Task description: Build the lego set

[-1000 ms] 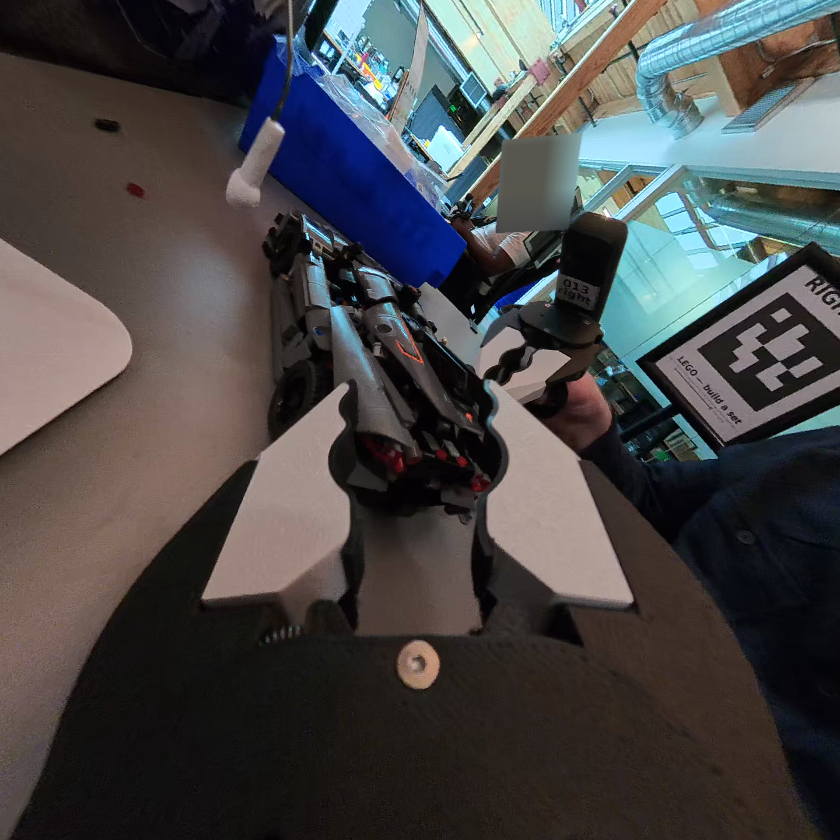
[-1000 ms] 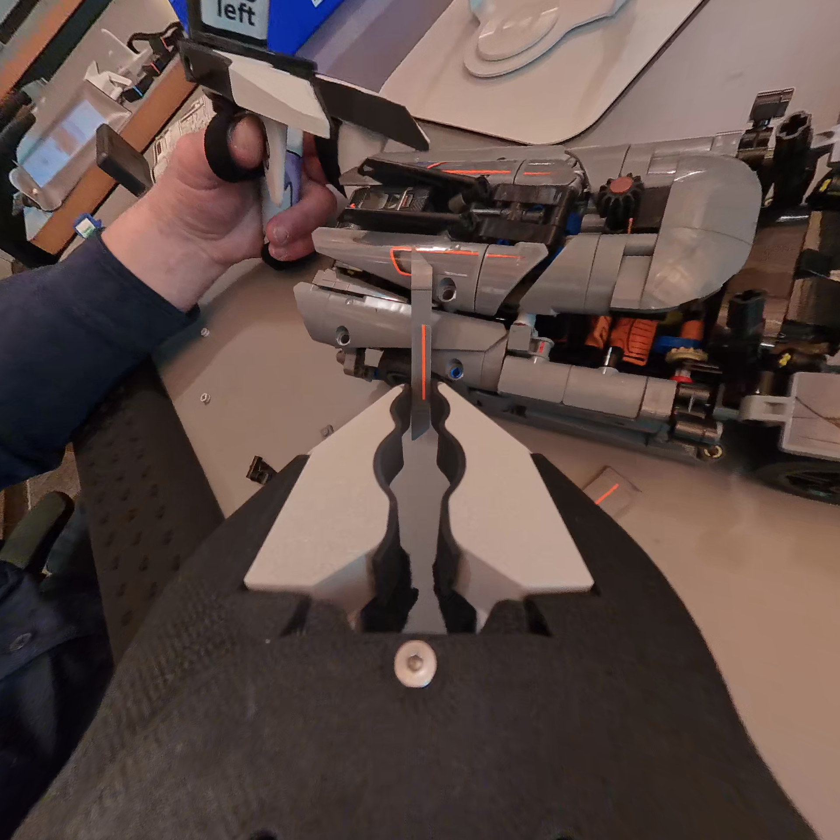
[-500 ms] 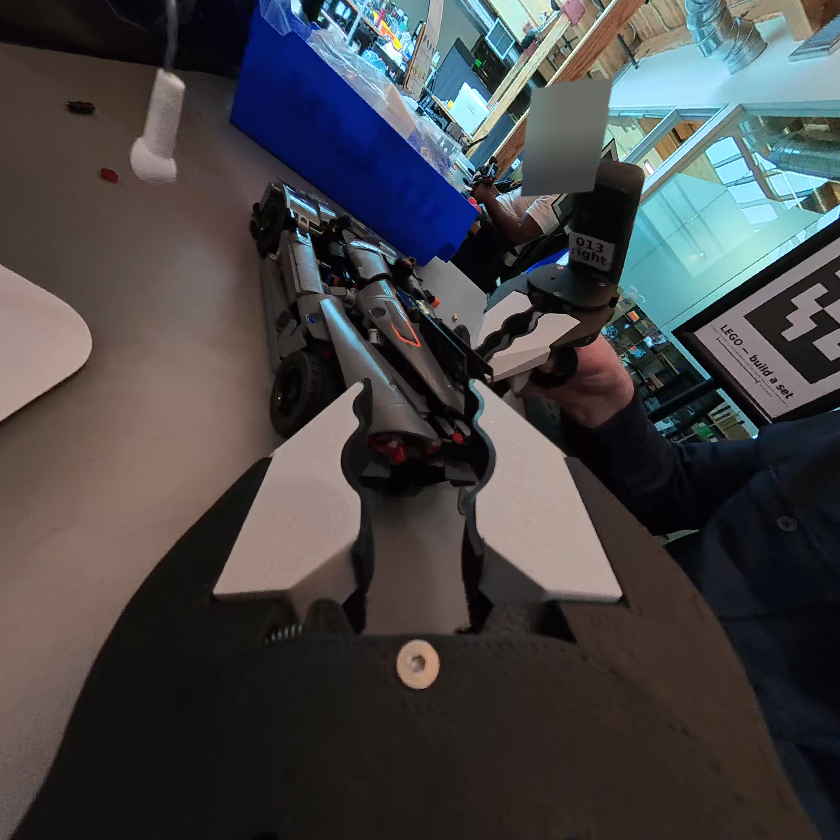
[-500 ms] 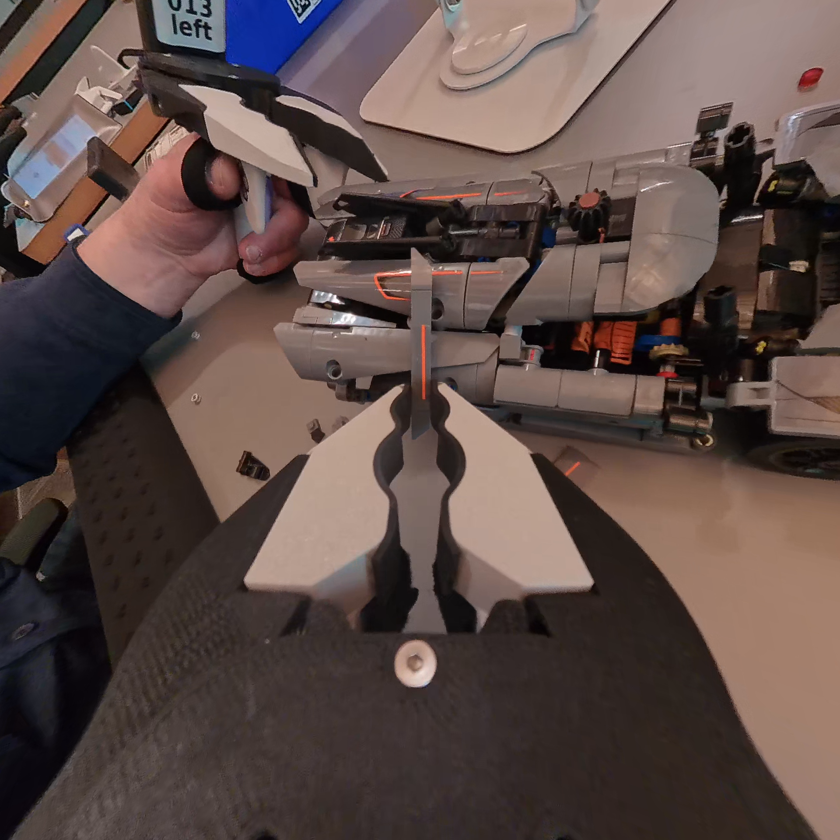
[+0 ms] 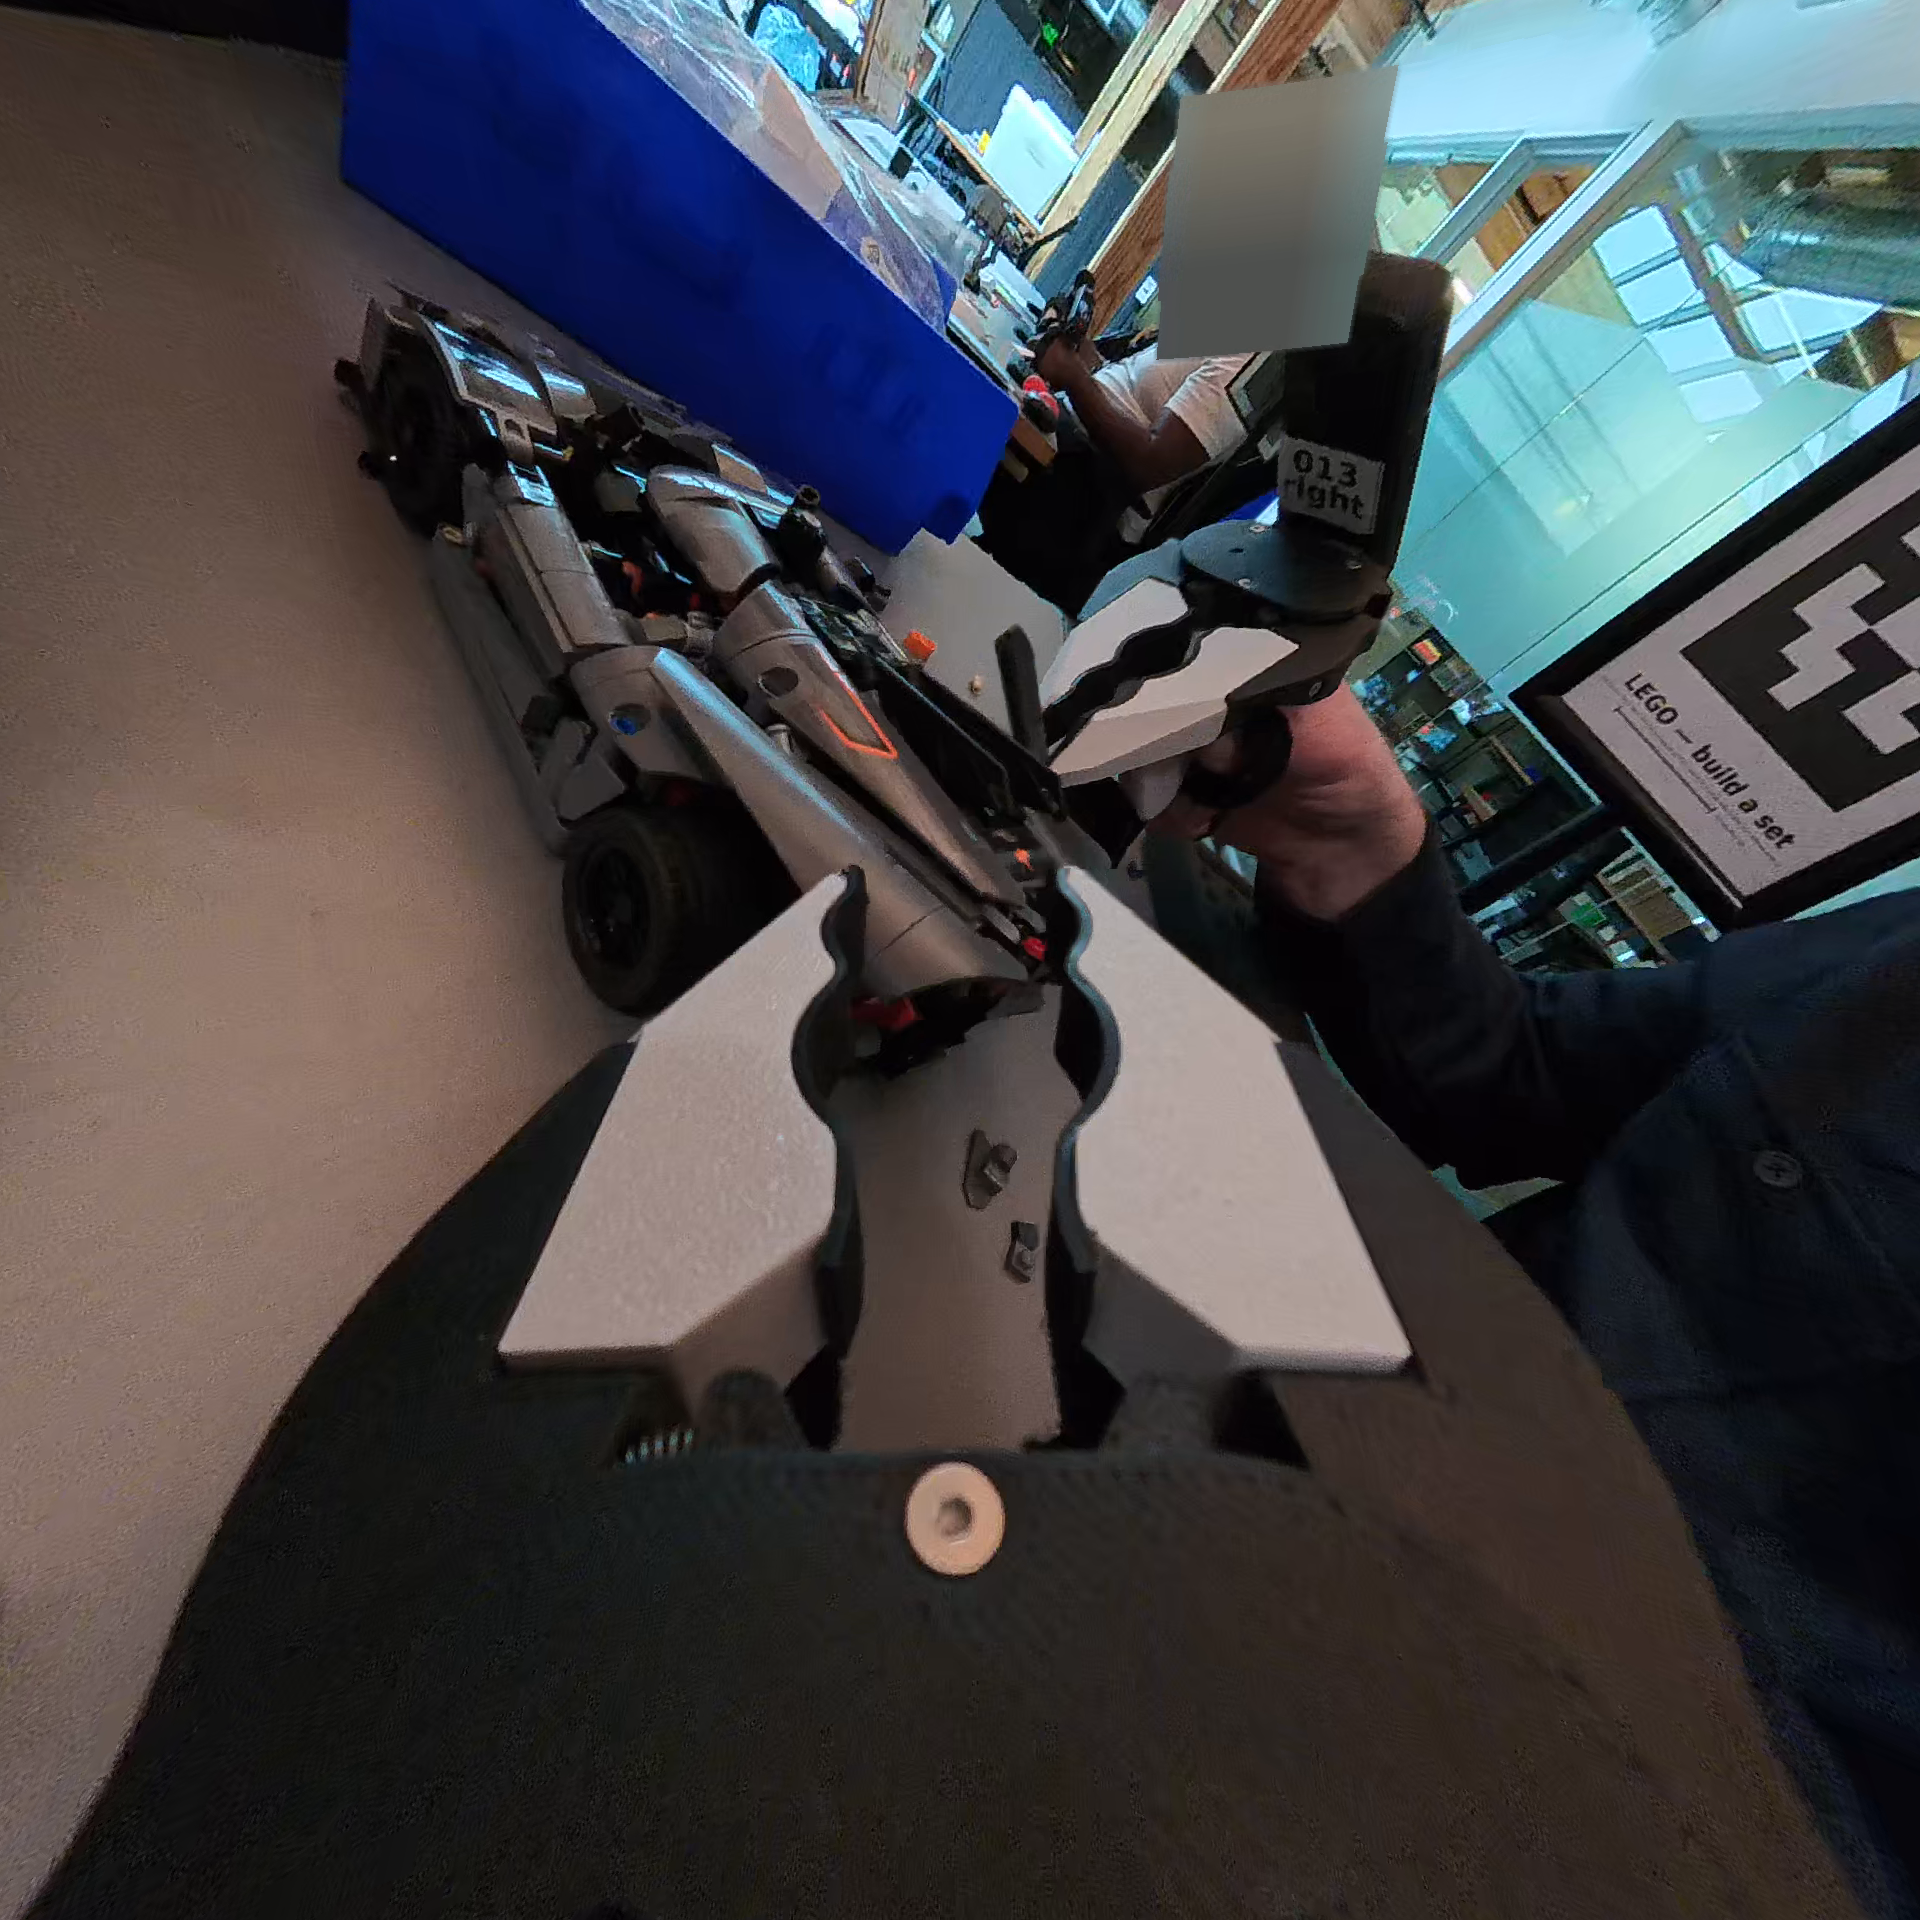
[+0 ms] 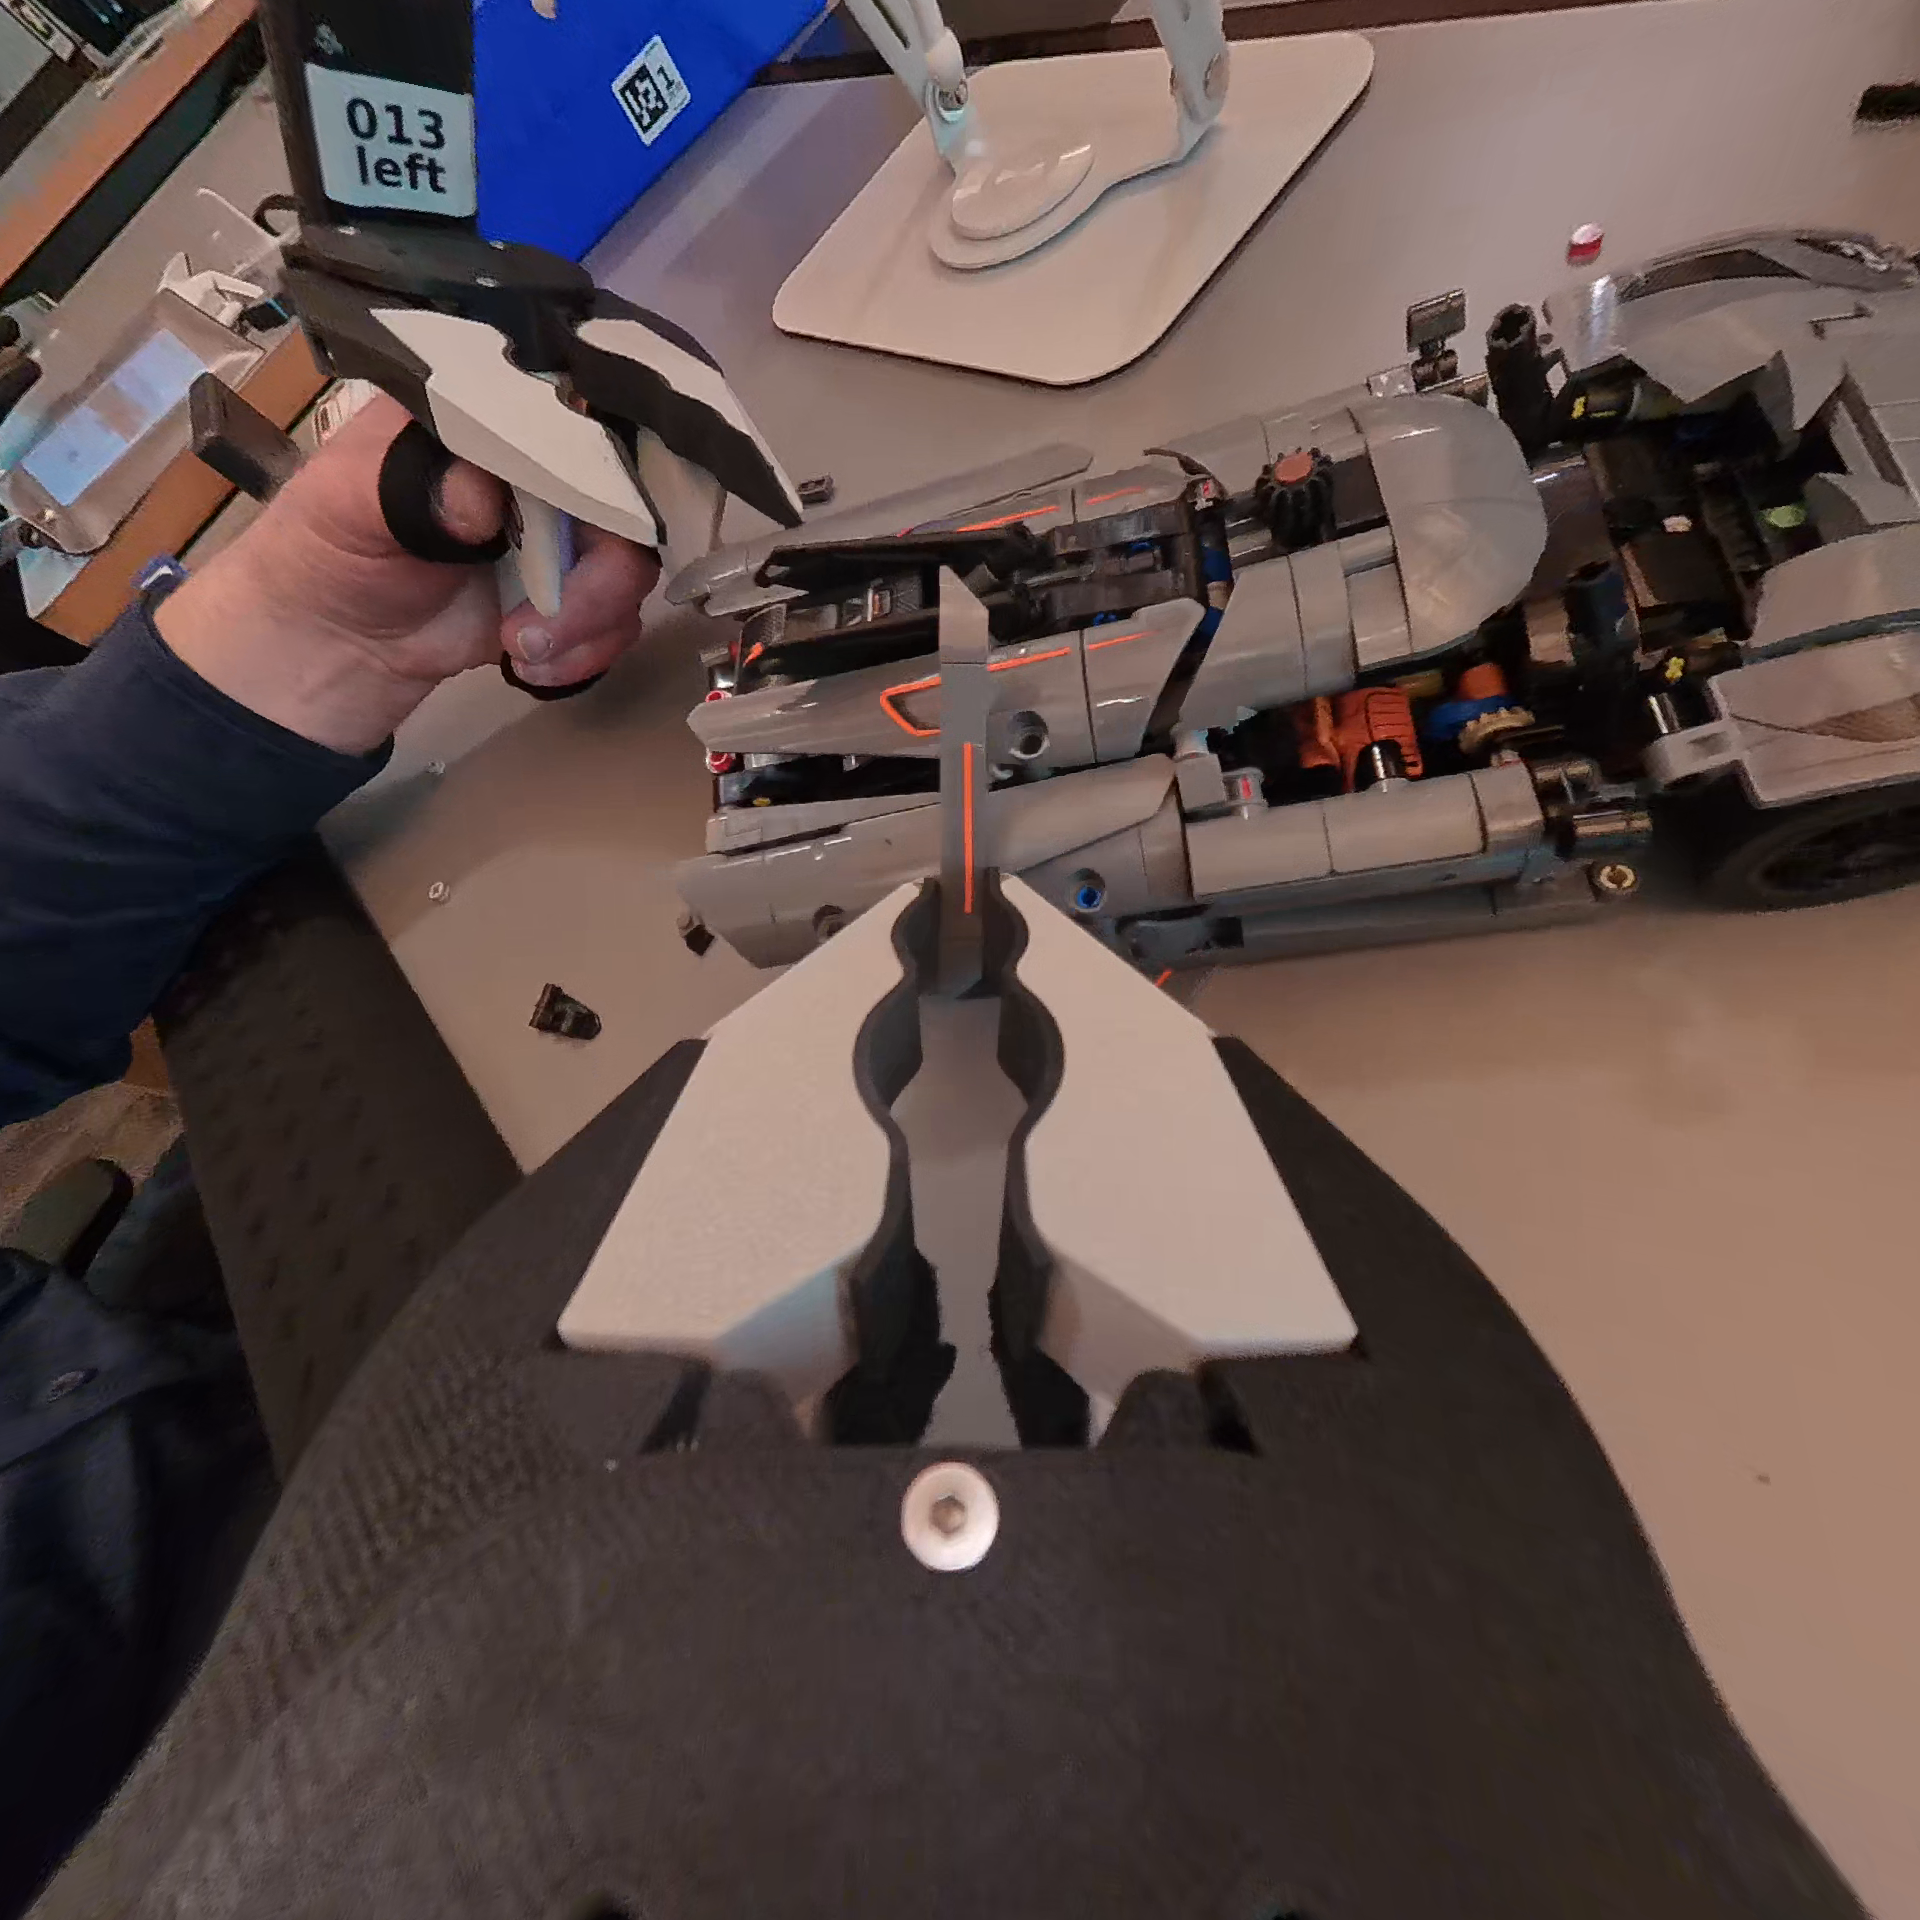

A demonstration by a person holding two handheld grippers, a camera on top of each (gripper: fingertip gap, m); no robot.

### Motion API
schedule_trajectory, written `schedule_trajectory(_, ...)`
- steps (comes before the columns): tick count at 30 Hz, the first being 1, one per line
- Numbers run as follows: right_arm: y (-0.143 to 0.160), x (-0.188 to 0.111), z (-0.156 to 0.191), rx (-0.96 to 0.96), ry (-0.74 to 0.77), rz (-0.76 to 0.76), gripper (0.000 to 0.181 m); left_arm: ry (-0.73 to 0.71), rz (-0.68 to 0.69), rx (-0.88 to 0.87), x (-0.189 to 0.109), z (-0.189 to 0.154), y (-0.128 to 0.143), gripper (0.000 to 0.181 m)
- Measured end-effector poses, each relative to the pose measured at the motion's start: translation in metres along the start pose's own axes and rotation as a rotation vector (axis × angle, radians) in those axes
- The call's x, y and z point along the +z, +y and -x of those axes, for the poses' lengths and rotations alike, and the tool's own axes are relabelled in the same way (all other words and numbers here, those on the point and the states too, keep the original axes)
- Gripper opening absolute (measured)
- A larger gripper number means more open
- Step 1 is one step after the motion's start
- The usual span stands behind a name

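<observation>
Pinching a slim grey panel with an orange stripe (image 6: 964, 790) upright, the right gripper (image 6: 961, 914) hovers beside the grey brick-built car (image 6: 1247, 727) on the pale grey table (image 6: 1455, 1143). The left gripper (image 5: 956, 935), fingers spread and empty, sits at the car's nose; a blue bin (image 5: 644, 229) stands behind.

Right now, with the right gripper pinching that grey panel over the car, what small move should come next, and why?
Probably ease the right gripper forward and down to seat the grey panel on the car. The panel stands upright just short of the orange-trimmed bodywork, and the open left gripper sits at the car's nose, apparently not gripping it.
</observation>
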State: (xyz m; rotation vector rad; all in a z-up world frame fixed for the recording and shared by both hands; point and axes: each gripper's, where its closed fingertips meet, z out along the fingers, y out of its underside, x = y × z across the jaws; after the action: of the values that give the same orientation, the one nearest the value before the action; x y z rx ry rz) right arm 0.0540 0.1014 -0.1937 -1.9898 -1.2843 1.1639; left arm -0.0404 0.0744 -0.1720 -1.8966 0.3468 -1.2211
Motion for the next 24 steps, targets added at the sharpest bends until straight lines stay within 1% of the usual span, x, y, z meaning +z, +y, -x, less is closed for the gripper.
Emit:
schedule_trajectory(4, -0.002, -0.007, 0.006, -0.052, 0.017, 0.014, 0.006, -0.024, -0.009, 0.014, 0.004, 0.002, -0.001, 0.03)
schedule_trajectory(6, -0.005, -0.007, 0.014, -0.099, 0.023, 0.036, 0.006, -0.022, -0.008, 0.017, 0.003, 0.002, -0.001, 0.031)
schedule_trajectory(8, -0.008, -0.004, 0.025, -0.143, 0.019, 0.073, 0.006, -0.051, 0.004, 0.062, 0.001, 0.003, -0.001, 0.033)
schedule_trajectory(10, -0.009, 0.003, 0.036, -0.195, 0.021, 0.122, 0.006, -0.097, 0.016, 0.107, -0.002, 0.006, -0.001, 0.047)
schedule_trajectory(11, -0.009, 0.007, 0.04, -0.221, 0.028, 0.149, 0.006, -0.126, 0.027, 0.148, -0.005, 0.007, 0.0, 0.051)
schedule_trajectory(12, -0.01, 0.012, 0.044, -0.243, 0.033, 0.171, 0.006, -0.144, 0.047, 0.201, -0.007, 0.005, 0.003, 0.056)
schedule_trajectory(14, -0.011, 0.019, 0.05, -0.265, 0.032, 0.204, 0.006, -0.207, 0.084, 0.323, -0.009, 0.002, 0.006, 0.058)
schedule_trajectory(17, -0.013, 0.026, 0.056, -0.26, 0.022, 0.236, 0.006, -0.335, 0.146, 0.598, -0.005, -0.004, 0.01, 0.058)
schedule_trajectory(19, -0.012, 0.031, 0.059, -0.253, 0.018, 0.262, 0.006, -0.409, 0.189, 0.756, 0.0, -0.004, 0.011, 0.063)
schedule_trajectory(24, -0.007, 0.042, 0.061, -0.254, 0.046, 0.359, 0.006, -0.532, 0.299, 1.023, 0.009, 0.008, 0.022, 0.075)
